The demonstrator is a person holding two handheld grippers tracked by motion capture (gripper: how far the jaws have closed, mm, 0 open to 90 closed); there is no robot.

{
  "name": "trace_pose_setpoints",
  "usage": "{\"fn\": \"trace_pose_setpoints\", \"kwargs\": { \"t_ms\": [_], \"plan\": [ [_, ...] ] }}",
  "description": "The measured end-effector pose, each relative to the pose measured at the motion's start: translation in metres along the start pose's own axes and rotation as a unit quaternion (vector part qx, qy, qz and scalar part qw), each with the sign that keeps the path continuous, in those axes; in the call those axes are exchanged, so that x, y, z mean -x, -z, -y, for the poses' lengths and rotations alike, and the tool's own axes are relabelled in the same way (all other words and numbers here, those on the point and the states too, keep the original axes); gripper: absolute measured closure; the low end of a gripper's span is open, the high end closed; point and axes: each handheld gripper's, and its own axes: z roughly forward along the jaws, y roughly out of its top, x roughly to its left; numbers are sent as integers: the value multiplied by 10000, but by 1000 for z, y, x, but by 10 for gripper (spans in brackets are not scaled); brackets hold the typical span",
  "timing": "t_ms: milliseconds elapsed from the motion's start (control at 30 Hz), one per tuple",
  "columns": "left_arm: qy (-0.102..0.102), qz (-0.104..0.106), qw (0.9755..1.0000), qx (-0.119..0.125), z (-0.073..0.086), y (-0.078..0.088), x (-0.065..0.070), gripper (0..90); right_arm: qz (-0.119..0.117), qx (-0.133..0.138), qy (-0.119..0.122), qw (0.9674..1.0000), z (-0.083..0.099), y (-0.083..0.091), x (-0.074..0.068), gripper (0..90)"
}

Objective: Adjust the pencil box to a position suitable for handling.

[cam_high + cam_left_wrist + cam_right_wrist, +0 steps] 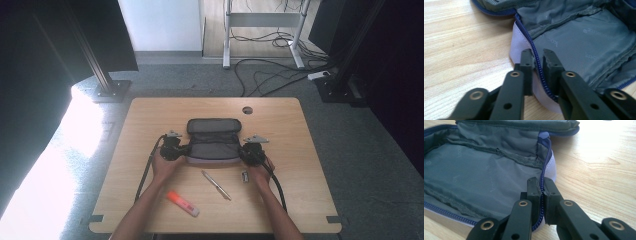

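A grey pencil case (213, 140) with a blue zipper lies unzipped in the middle of the wooden table (150, 120), its lid folded back. My left gripper (186, 150) is at its left end. In the left gripper view the jaws (538, 53) straddle the zipper rim of the case (579, 42) with a small gap, not pressing it. My right gripper (243, 151) is at the right end. In the right gripper view its jaws (541, 182) are shut on the zipper rim of the case (474, 175). The grey lining inside holds nothing.
A silver pen (216, 185), an orange highlighter (183, 203) and a small dark object (245, 176) lie between the case and the table's near edge. A cable hole (247, 110) is at the back. Cables and a desk frame stand on the floor beyond.
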Motion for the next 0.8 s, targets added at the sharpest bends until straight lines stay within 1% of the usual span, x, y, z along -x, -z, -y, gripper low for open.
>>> {"fn": "trace_pose_setpoints", "kwargs": {
  "t_ms": [33,67,100,133,167,233,333,400,500,600,667,767,800],
  "plan": [
    [0,0,10000,0,0,0,0,737,-3,4,-1,10000,0,0,0,837],
    [37,23,10000,10,0,0,0,737,-3,4,-1,10000,0,0,0,837],
    [86,9,10000,-4,0,-1,-1,665,-3,5,-2,10000,1,0,0,832],
    [90,-15,10000,-15,0,-2,-1,599,4,1,-3,10000,1,0,0,821],
    [99,-24,9999,-12,0,-2,-1,561,7,-3,-15,10000,0,1,0,797],
    [131,-33,9999,31,0,-2,-1,482,12,8,-28,10000,0,2,0,710],
    [128,-129,9997,153,-2,1,-2,394,40,67,-17,10000,0,5,-1,611],
    [177,-151,9995,222,-3,3,-3,338,53,174,-52,9998,-1,8,0,579],
    [186,-118,9994,255,-4,6,-4,310,-5,282,-86,9996,-2,13,2,518],
    [119,-136,9993,334,-5,11,-2,303,-148,383,-141,9991,-4,20,5,444],
    [90,-124,9991,399,-6,15,-1,303,-171,391,-147,9990,-4,22,5,430],
    [54,-85,9988,487,-7,19,1,303,-220,504,-124,9984,-5,29,6,407],
    [71,-65,9985,541,-7,21,2,302,-233,559,-103,9981,-5,32,6,407]
  ]
}}
